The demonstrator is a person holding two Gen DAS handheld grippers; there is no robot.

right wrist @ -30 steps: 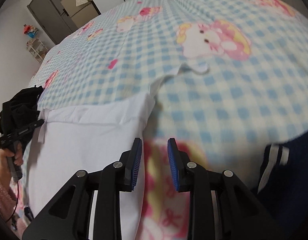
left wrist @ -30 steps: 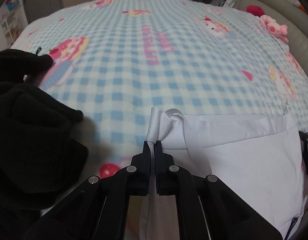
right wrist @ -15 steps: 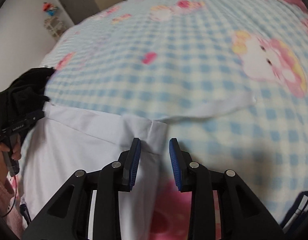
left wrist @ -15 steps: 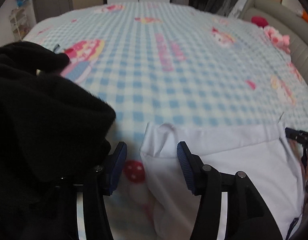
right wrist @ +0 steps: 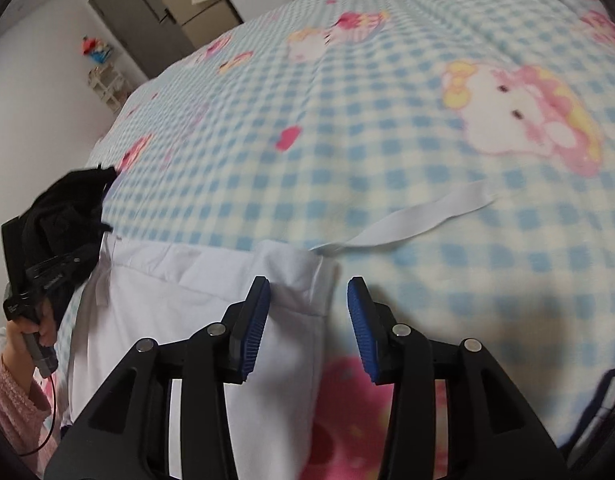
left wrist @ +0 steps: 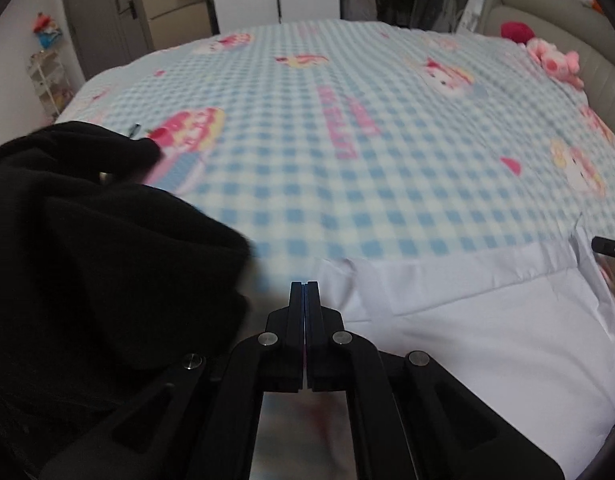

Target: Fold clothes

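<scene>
A white garment (left wrist: 467, 340) lies flat on the blue checked blanket (left wrist: 347, 160). My left gripper (left wrist: 304, 286) is shut with nothing between its jaws, just left of the garment's left corner. A heap of black clothing (left wrist: 87, 260) lies to its left. In the right wrist view the white garment (right wrist: 187, 300) has its right corner between the fingers of my right gripper (right wrist: 307, 292). Those jaws are opening, and the blue pads (right wrist: 257, 320) do not press on the cloth. A white strap (right wrist: 407, 216) trails from that corner across the blanket.
A hand (right wrist: 27, 324) in a pink sleeve holds the left gripper beside the black clothing (right wrist: 67, 208). Dark blue clothing with white stripes (right wrist: 603, 400) lies at the lower right. Pink plush toys (left wrist: 551, 60) rest against a grey padded headboard (left wrist: 547, 28).
The left gripper let go of the white corner, opened wide, drew back and shut empty. The right gripper moved left over the garment's right corner and its jaws widened.
</scene>
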